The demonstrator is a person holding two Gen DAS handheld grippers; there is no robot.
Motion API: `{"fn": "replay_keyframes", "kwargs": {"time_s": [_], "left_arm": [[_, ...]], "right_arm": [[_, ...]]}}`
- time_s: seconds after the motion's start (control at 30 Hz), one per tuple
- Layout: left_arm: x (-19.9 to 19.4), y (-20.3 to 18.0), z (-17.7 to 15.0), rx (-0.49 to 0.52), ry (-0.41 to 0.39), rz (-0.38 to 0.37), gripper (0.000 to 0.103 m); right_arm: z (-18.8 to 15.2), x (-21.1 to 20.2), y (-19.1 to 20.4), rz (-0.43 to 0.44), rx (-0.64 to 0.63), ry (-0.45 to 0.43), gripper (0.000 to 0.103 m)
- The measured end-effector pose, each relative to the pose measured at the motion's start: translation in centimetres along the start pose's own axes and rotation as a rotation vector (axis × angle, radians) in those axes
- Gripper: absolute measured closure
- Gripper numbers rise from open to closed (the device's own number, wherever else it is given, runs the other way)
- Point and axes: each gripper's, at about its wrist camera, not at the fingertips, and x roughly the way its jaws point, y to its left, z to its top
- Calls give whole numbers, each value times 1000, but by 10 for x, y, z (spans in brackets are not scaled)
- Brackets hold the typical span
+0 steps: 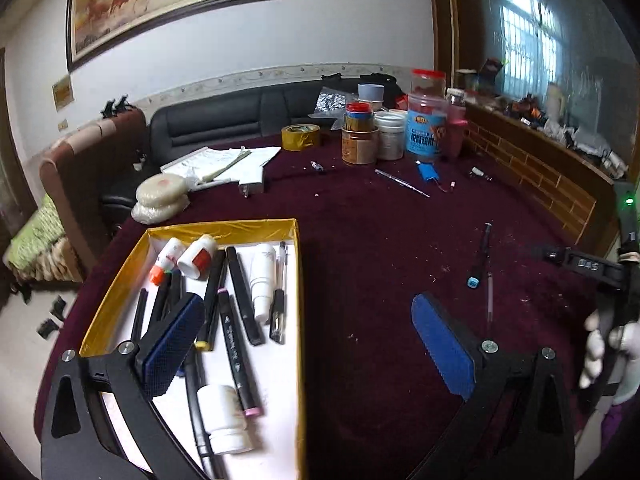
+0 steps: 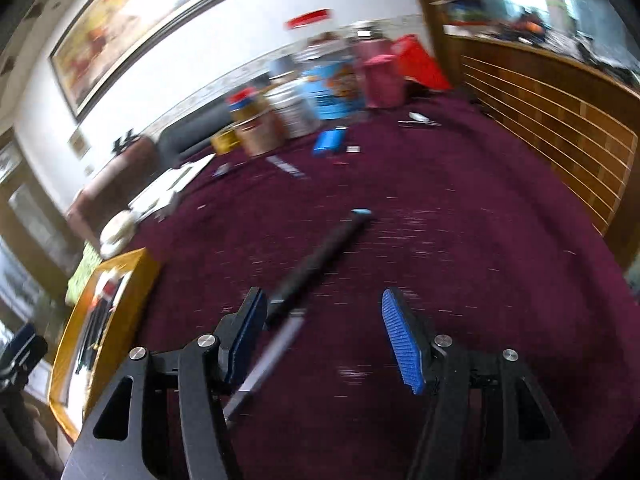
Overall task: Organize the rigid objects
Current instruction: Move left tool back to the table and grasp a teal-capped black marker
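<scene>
Mostly done: gold-rimmed box (image 1: 120, 280) already holds markers, pens and small white bottles. Left on the maroon surface (image 1: 380, 248): black marker with blue cap (image 2: 316, 260) and a thin pen (image 1: 489, 296) beside it. Right gripper (image 2: 324, 340) jaws spread wide around the marker's near end, holding nothing. Left gripper (image 1: 308, 344) jaws spread, empty, above the box edge.

Left tongs (image 1: 308, 340) and right tongs (image 2: 324, 336) both gape wide, gripping nothing

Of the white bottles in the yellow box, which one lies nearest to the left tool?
The white bottle in the near end of the yellow box, just beside the left tool. The other three bottles lie toward the box's far end.
</scene>
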Motion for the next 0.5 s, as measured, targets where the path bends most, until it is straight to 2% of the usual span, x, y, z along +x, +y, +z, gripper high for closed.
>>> {"fn": "replay_keyframes", "kwargs": {"time_s": [0.07,0.13,0.17,0.23,0.3,0.33,0.37,0.43,0.5], "left_arm": [[3,-14,2,24,-7,37,0],[-5,-24,4,33,-51,94,0],[-17,-25,5,27,-103,143,0],[-53,-30,10,6,-289,240,0],[-83,-38,12,-8,-427,258,0],[-85,-41,15,-8,-431,251,0],[-79,-48,21,19,-391,210,0],[-51,-61,30,88,-250,131,0],[-22,-70,32,96,-157,119,0]], "right_arm": [[0,0,-13,-3,22,3,48],[-2,2,-20,5,32,10,48],[-5,3,-22,12,34,16,48],[-9,4,-22,29,31,25,48],[-9,6,-18,46,17,33,48],[-8,7,-17,54,14,35,48],[-4,7,-15,66,12,36,48],[5,8,-12,80,10,34,48],[16,12,-9,68,-11,30,47]]}}
